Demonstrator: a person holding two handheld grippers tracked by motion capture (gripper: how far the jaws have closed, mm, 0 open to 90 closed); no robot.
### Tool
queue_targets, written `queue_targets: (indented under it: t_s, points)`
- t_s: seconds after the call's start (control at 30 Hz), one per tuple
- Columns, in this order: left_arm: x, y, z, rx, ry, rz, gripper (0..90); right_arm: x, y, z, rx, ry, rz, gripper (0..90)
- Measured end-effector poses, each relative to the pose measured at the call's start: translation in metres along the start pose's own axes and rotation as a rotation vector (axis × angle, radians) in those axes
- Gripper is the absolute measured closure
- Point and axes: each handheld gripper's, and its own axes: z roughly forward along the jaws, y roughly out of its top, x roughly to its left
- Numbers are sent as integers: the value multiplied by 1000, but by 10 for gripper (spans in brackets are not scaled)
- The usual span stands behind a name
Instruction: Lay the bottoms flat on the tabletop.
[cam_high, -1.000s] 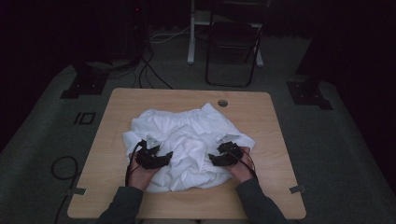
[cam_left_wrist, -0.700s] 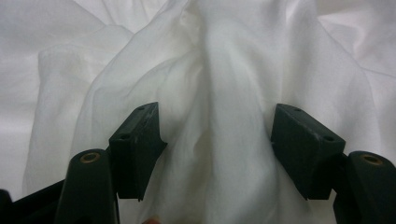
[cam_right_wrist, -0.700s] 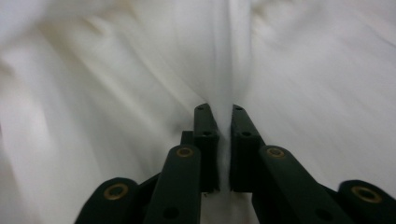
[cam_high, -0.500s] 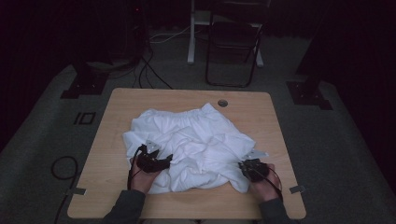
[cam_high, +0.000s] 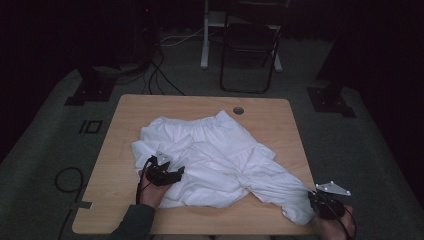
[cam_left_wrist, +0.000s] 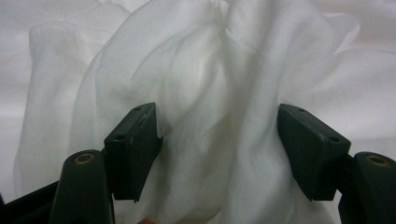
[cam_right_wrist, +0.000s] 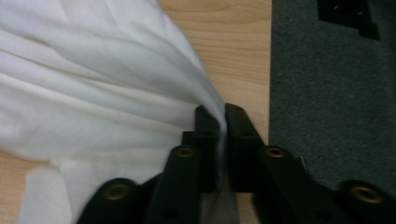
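Observation:
A crumpled white garment (cam_high: 215, 155) lies across the wooden table (cam_high: 270, 112). My left gripper (cam_high: 177, 172) rests on its left part. In the left gripper view (cam_left_wrist: 219, 140) the jaws stand wide with a puffy fold of the cloth (cam_left_wrist: 201, 79) loose between them; they have just been opening a little. My right gripper (cam_high: 315, 200) is at the table's front right corner, shut on a stretched-out end of the garment (cam_right_wrist: 93, 84). Its jaws (cam_right_wrist: 218, 116) closed on the cloth, then have just been opening slightly, with the fabric still pinched between the pads.
A round hole (cam_high: 238, 110) sits near the table's far edge. Beyond the table stand a dark chair (cam_high: 247, 50) and two black stand bases (cam_high: 82, 95) (cam_high: 330, 100). A cable loop (cam_high: 65, 177) lies on the grey carpet (cam_right_wrist: 327, 93) at the left.
My right gripper has gone from the middle of the garment out to the front right corner, dragging one end of the cloth into a long tail. The left gripper stayed put.

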Motion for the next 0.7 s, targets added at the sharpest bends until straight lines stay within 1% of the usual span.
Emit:
queue_targets:
  t_s: [0.03,0.07,0.17,0.2,0.27,0.3,0.37,0.43,0.47,0.53,0.57,0.63,0.7]
  points:
    - [-1,1,-1,1,4,3,316,-1,0,0,-3,18,3,680]
    - [-2,2,-2,3,5,8,317,-1,2,0,-16,29,-7,612]
    - [-2,7,-7,-8,4,14,319,10,14,-3,-85,56,-36,480]
    - [-2,9,-8,-13,4,19,319,16,20,-4,-113,72,-53,465]
    - [-1,13,-11,-22,6,23,319,30,34,-4,-152,103,-95,433]
    - [-1,15,-12,-27,6,19,319,39,41,-2,-166,120,-115,425]
    - [-1,19,-13,-41,6,17,319,55,55,5,-177,155,-161,410]
    - [1,26,-14,-53,7,15,319,70,66,17,-173,173,-193,400]
    - [1,30,-15,-62,5,14,319,75,71,25,-165,185,-197,394]
    - [2,39,-16,-80,5,14,319,84,79,42,-138,195,-197,392]
    - [2,44,-15,-88,3,13,318,88,82,49,-125,200,-198,391]
    - [3,54,-12,-87,-1,10,319,93,85,62,-103,210,-194,390]
    - [3,63,-6,-88,-7,1,320,97,86,71,-83,212,-187,389]
